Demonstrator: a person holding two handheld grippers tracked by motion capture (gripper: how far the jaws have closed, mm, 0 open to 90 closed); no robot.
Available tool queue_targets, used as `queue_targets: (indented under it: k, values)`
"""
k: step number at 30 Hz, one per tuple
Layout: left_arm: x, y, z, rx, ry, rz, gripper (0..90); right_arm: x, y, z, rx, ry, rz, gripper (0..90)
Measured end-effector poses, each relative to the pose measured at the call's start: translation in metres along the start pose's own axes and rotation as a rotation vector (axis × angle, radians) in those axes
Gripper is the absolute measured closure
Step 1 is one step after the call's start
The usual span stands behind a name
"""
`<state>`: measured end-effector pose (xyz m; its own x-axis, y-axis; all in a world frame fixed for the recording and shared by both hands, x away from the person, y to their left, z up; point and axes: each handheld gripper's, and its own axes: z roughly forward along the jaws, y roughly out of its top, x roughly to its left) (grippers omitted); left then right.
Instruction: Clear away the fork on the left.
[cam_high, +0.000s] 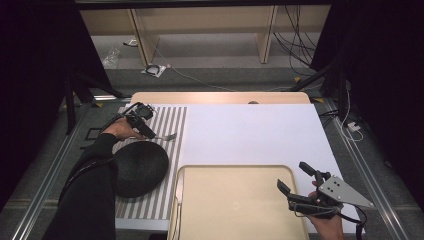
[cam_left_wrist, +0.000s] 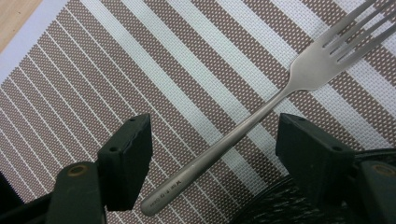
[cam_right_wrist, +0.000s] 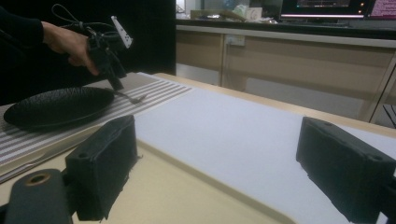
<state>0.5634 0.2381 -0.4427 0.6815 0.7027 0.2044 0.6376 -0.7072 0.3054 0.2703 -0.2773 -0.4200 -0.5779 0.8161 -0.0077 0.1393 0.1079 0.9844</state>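
A steel fork (cam_high: 167, 136) lies on a striped placemat (cam_high: 172, 120), tines pointing right. My left gripper (cam_high: 150, 134) reaches down over the handle. In the left gripper view the fork (cam_left_wrist: 243, 130) runs diagonally between the two jaws of my left gripper (cam_left_wrist: 212, 126). The jaws stand apart, with a gap on each side of the handle. My right gripper (cam_high: 291, 176) hovers open over the right end of a beige tray (cam_high: 235, 200), nothing between its jaws. The right gripper view shows my right gripper (cam_right_wrist: 215, 154) wide open, with the left gripper (cam_right_wrist: 114, 81) far off at the fork (cam_right_wrist: 133, 98).
A black round plate (cam_high: 137, 167) rests on the placemat just below the fork, and its rim (cam_left_wrist: 275, 205) sits beside my left gripper's right jaw. A white sheet (cam_high: 250, 135) covers the table's middle and right. Floor cables lie beyond the far edge.
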Motion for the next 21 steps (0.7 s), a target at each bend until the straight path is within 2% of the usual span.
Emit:
queue_targets:
  k: [11,15,21]
  values:
    - [-0.0007,0.0024,0.0038,0.012,-0.007,0.029,32.8,0.0000,0.0000,0.0002,0.002,0.003,0.001,13.4]
    - [-0.0033,0.0050,0.0064,0.018,-0.024,0.056,36.8,0.0001,0.0000,0.0003,0.001,0.003,0.001,13.4]
    - [-0.0048,0.0062,0.0083,0.035,-0.036,0.073,40.1,-0.0002,-0.0001,-0.0001,0.005,-0.001,0.004,13.4]
